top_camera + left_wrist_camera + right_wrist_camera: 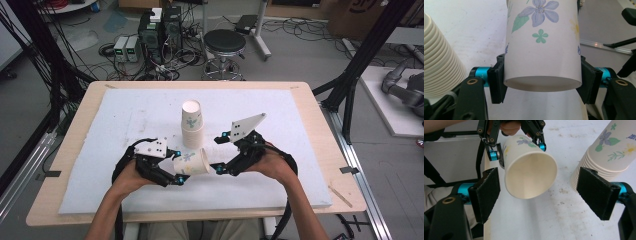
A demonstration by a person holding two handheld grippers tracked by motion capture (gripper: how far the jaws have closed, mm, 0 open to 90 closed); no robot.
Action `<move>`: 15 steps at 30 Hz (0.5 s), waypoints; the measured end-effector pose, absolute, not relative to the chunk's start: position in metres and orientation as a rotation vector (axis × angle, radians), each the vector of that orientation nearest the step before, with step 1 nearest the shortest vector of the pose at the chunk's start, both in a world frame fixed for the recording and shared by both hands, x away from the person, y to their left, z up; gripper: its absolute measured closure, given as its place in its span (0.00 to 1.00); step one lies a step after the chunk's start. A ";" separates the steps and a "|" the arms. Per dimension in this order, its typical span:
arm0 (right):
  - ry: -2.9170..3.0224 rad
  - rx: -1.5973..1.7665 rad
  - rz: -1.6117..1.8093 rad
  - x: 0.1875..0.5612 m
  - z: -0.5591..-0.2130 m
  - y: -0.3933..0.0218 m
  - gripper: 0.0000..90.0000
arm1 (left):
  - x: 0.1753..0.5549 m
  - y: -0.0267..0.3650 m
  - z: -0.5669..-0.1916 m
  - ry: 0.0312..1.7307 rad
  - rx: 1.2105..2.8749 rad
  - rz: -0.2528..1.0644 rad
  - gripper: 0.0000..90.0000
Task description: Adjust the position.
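A flower-printed paper cup (192, 161) lies on its side in the air above the white mat (125, 120), its mouth turned right. My left gripper (180, 165) is shut on its base end. In the left gripper view the two pads press the cup (541, 50) on both sides of my left gripper (541, 82). My right gripper (221, 152) stands open just right of the cup's mouth. In the right gripper view the cup (529, 175) opens toward my right gripper (541, 192), apart from both pads. A stack of upside-down cups (192, 125) (441, 62) (609, 152) stands behind on the mat.
The mat covers most of a wooden table (320, 130), leaving a bare rim. Beyond the far edge stand a black stool (225, 45) and computer boxes with cables (160, 30). Black frame posts (350, 85) flank the table.
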State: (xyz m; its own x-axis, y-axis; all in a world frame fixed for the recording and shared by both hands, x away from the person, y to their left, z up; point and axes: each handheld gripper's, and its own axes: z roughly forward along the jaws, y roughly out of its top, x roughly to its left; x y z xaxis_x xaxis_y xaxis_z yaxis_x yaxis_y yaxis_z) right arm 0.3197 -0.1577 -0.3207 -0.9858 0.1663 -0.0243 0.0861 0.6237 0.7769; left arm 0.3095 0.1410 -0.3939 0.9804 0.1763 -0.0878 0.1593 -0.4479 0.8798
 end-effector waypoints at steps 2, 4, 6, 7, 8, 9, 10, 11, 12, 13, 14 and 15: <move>2.738 0.221 1.324 0.320 -0.323 -0.160 0.22 | 0.310 0.143 -0.395 0.230 2.026 0.020 0.40; 2.732 0.229 1.343 0.321 -0.326 -0.161 0.22 | 0.309 0.145 -0.396 0.233 1.999 0.016 0.40; 2.733 0.237 1.358 0.321 -0.329 -0.162 0.22 | 0.310 0.146 -0.396 0.231 1.979 0.013 0.40; 2.732 0.242 1.368 0.321 -0.331 -0.162 0.22 | 0.311 0.147 -0.395 0.228 1.972 0.012 0.40; 2.730 0.249 1.375 0.321 -0.333 -0.163 0.22 | 0.310 0.148 -0.395 0.229 1.960 0.011 0.40; 2.725 0.247 1.389 0.321 -0.334 -0.163 0.22 | 0.310 0.148 -0.395 0.227 1.948 0.006 0.40; 2.721 0.251 1.402 0.321 -0.336 -0.163 0.22 | 0.311 0.149 -0.395 0.225 1.940 0.006 0.40; 2.719 0.258 1.412 0.321 -0.338 -0.164 0.22 | 0.311 0.149 -0.394 0.221 1.935 0.009 0.40; 2.717 0.264 1.418 0.321 -0.339 -0.164 0.22 | 0.311 0.149 -0.394 0.219 1.927 0.007 0.40; 2.718 0.264 1.422 0.321 -0.341 -0.164 0.22 | 0.311 0.149 -0.394 0.221 1.919 0.007 0.40; 2.719 0.266 1.426 0.321 -0.342 -0.163 0.22 | 0.311 0.150 -0.394 0.221 1.912 0.004 0.40; 2.718 0.270 1.435 0.321 -0.343 -0.163 0.22 | 0.311 0.150 -0.394 0.222 1.904 0.005 0.40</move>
